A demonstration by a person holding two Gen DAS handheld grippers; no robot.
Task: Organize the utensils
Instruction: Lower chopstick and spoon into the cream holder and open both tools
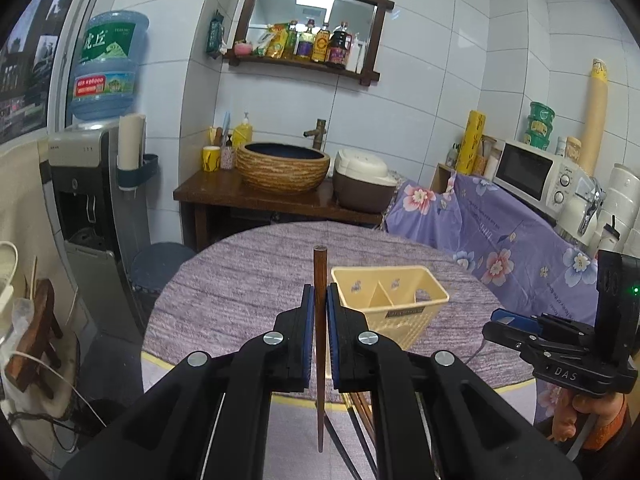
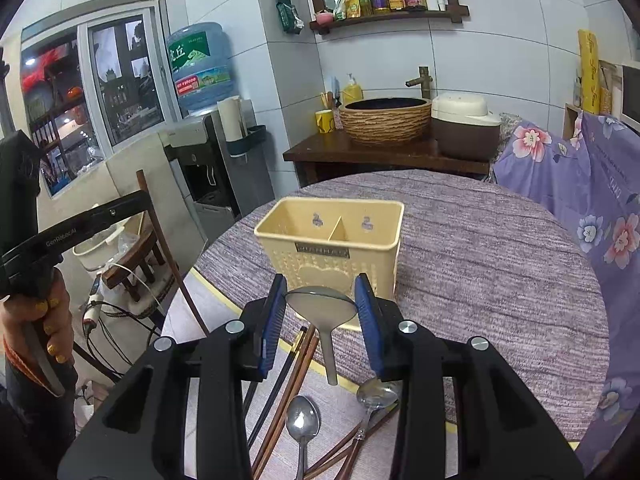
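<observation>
My left gripper [image 1: 319, 300] is shut on a dark wooden chopstick [image 1: 319, 344] that stands upright between the pads, just left of the cream two-compartment utensil basket [image 1: 400, 312]. My right gripper [image 2: 321, 300] is shut on the bowl of a large metal spoon [image 2: 322, 306], handle hanging down, right in front of the basket [image 2: 332, 240]. On the table's near edge below lie more chopsticks [image 2: 292, 380] and two small metal spoons [image 2: 303, 424] [image 2: 376, 394]. The right gripper also shows in the left wrist view [image 1: 504, 318].
A round table with a purple-grey cloth [image 2: 480, 264] holds the basket. Behind stand a wooden counter with a woven basin [image 2: 386, 120] and a rice cooker [image 2: 466, 124], a water dispenser [image 2: 200, 120] at left, and a floral-covered bench [image 1: 500, 232] with a microwave [image 1: 536, 172] at right.
</observation>
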